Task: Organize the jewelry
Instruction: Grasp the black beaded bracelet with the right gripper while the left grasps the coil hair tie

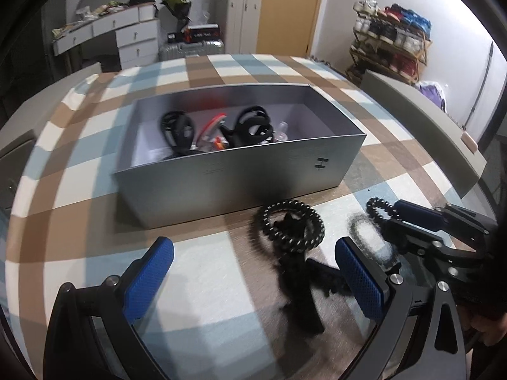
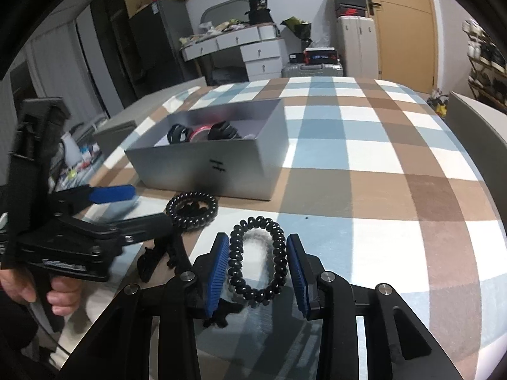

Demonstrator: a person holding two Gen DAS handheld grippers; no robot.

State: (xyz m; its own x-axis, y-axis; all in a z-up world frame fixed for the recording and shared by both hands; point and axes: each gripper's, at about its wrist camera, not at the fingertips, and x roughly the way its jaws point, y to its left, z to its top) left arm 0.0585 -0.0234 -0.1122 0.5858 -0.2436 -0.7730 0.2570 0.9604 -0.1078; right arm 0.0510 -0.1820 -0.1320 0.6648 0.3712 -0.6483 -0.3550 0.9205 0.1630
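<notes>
A grey box [image 1: 240,186] holding black and red jewelry stands on the checked table; it also shows in the right wrist view [image 2: 202,171]. A black coiled bracelet [image 1: 291,224] lies in front of the box, ahead of my open left gripper [image 1: 253,272]. In the right wrist view this bracelet [image 2: 192,210] lies by the left gripper's fingertip. My right gripper [image 2: 257,261] has its blue pads [image 2: 218,272] against both sides of a second black coiled bracelet [image 2: 258,259], squeezing it into an oval. In the left wrist view that bracelet [image 1: 378,207] sticks out of the right gripper [image 1: 393,218].
The checked tablecloth [image 2: 364,164] covers the table. Grey chair backs [image 1: 421,126] stand at the table's sides. A dresser [image 2: 234,50], suitcases and a shoe rack [image 1: 389,41] stand beyond the table. Dark shadows fall on the cloth under the grippers.
</notes>
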